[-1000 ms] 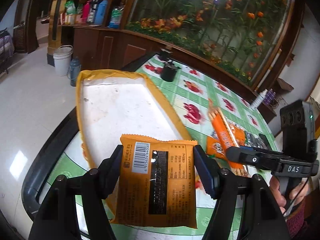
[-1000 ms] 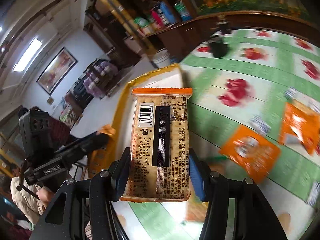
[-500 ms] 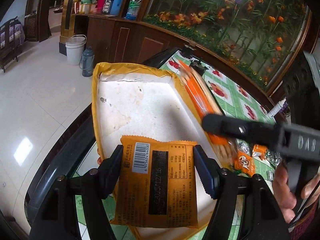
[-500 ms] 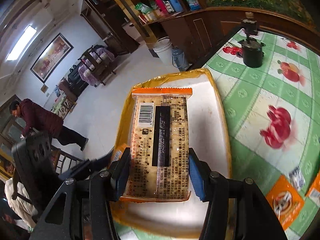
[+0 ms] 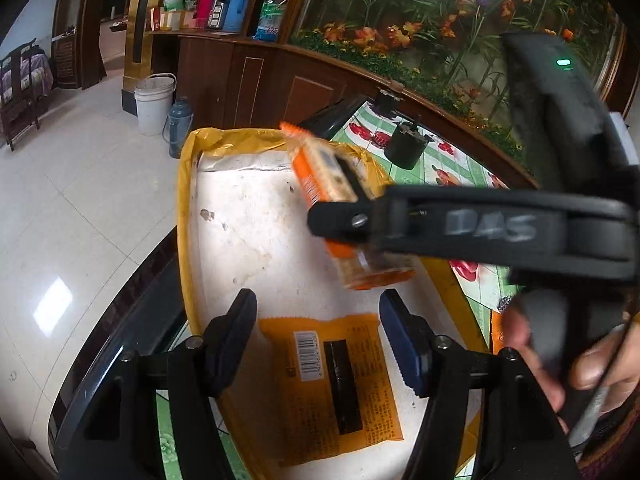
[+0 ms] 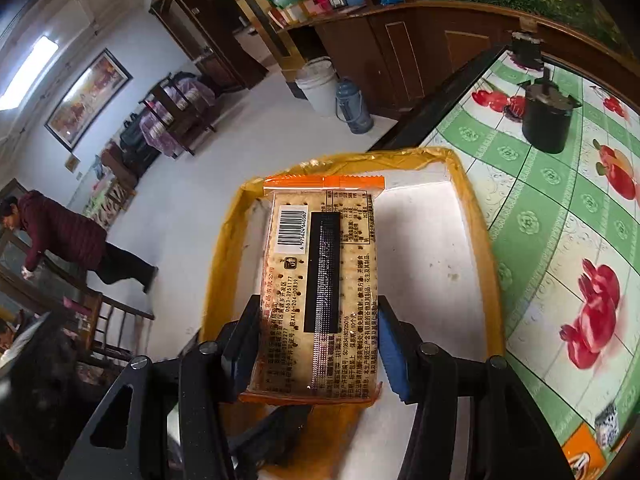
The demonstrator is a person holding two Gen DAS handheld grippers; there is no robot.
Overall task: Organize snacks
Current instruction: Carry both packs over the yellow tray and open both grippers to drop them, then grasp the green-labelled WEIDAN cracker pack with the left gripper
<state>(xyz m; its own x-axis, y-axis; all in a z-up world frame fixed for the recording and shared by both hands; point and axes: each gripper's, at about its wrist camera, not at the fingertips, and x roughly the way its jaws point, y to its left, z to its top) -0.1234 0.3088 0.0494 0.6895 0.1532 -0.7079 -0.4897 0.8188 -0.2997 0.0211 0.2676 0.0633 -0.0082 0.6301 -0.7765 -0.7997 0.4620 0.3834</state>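
Note:
A shallow tray [image 5: 183, 216] with a yellow rim and white floor sits at the table's corner; it also shows in the right wrist view [image 6: 476, 216]. My left gripper [image 5: 318, 338] is open above the tray's near end. An orange snack packet [image 5: 332, 384] lies flat on the tray floor below it, barcode up. My right gripper [image 6: 314, 344] is shut on a clear cracker packet [image 6: 320, 280] with orange ends and holds it over the tray. The left wrist view shows that cracker packet [image 5: 324, 172] in the air over the tray's right side.
A black cup [image 6: 546, 118] stands on the green-and-white fruit-print tablecloth [image 6: 560, 216] beyond the tray. Small snack packets [image 6: 580, 456] lie at the right. The tray sits near the table's dark edge [image 5: 132, 312]; floor, a white bucket [image 5: 154, 102] and cabinets lie beyond.
My left gripper opened and the orange packet dropped flat onto the tray floor. My right gripper carried the cracker packet further over the tray.

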